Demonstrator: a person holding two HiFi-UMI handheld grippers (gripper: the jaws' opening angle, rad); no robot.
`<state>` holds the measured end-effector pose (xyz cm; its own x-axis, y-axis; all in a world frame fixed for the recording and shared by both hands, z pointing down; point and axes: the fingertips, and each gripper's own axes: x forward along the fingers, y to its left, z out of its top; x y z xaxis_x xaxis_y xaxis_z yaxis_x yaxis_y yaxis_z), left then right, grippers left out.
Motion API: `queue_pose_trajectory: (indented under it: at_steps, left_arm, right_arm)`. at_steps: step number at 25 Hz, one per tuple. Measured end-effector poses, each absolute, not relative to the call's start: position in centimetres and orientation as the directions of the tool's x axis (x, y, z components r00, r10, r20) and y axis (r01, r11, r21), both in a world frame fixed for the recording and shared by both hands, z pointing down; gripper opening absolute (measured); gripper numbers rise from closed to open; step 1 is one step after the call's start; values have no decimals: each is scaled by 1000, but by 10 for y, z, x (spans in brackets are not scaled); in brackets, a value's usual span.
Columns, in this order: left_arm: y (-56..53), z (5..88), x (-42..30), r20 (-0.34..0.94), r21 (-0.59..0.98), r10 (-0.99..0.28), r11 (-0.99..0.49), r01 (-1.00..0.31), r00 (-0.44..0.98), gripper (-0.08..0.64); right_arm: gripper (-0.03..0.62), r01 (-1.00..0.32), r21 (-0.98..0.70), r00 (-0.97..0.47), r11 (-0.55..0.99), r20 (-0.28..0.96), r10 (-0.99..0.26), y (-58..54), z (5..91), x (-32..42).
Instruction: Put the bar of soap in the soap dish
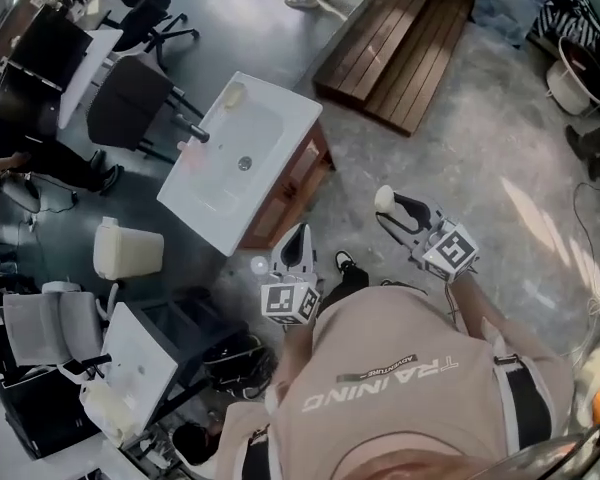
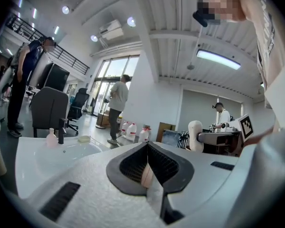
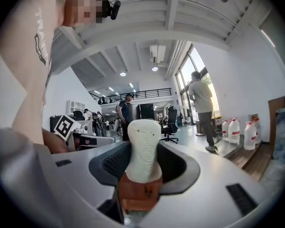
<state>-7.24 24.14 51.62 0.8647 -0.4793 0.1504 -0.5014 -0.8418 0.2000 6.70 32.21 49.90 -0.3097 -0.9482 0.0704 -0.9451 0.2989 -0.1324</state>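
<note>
We stand on concrete floor, white sink ahead and to left. We keep right gripper clamped on bar of soap: cream bar upright between pads, rounded top poking past jaw tips. Soap held in air, well apart from sink. We see left gripper with jaws pressed together, pointed toward sink. On sink rim: small pale yellow soap dish at far corner, pink bottle just beside black tap. We cannot tell what dish holds.
</note>
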Motion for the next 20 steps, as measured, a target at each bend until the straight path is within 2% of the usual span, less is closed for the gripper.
queue_pose_trajectory:
  at_steps: [11,20]
  left_arm:
    - [128,510,-46,132,178,-388,-896,-407,912,11]
    - [81,532,-29,193,219,-392,-877,-429,900,11]
  right_arm:
    - [166,-953,-132,-276,271,17,-961,199,481,75]
    - [166,-948,-186,-273,258,62,-960,154,504,101]
